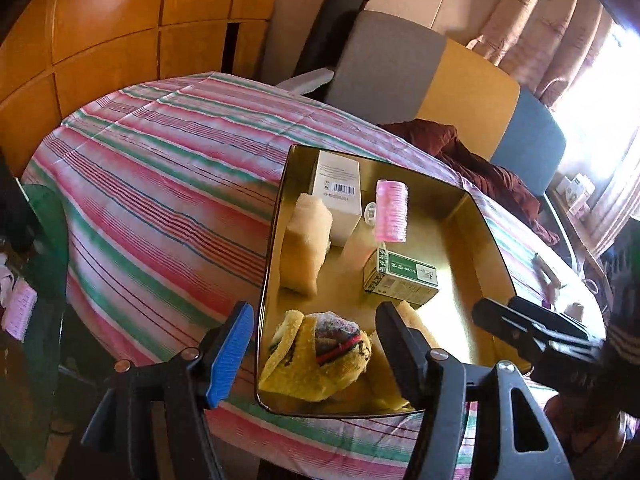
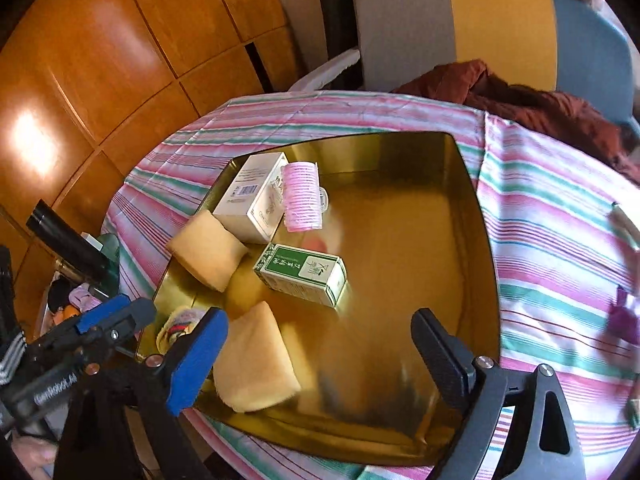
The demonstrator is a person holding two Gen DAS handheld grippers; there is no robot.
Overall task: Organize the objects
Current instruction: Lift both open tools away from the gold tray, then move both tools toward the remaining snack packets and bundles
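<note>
Item: gold tray (image 2: 476, 216), shallow and mirror-bright, set on the striped cloth (image 1: 160, 184) of the table.

Contents as I counted them:
- white box (image 2: 256, 200) with a barcode, at the far left corner;
- pink hair roller (image 2: 302, 196), lying against that box;
- green-and-white carton (image 2: 302, 274), near the middle;
- pale sponge block (image 2: 208, 254), beside the white box;
- second pale sponge block (image 2: 256, 360), at the near edge;
- yellow knitted piece (image 1: 320, 356) with dark and red stripes, in the near left corner.

Left gripper (image 1: 316, 360): I had its fingers standing wide, straddling the near corner of the tray, the blue pad outside the rim and the black finger over the tray. The knitted piece lay between them, but I could see no pad pressing on it.

Right gripper (image 2: 320, 364): fingers wide, nothing held. The near sponge block sat just beside its blue pad; the space between the fingers was bare tray floor.

Step in hand, as I judged it: both items just let go into the tray, the sorting well along.

Still out on the cloth: a purple object (image 2: 624, 320) and a pale stick-like thing (image 2: 628, 224) at the right, both too blurred to name. The next move probably called for swinging the right gripper out to those.
</note>
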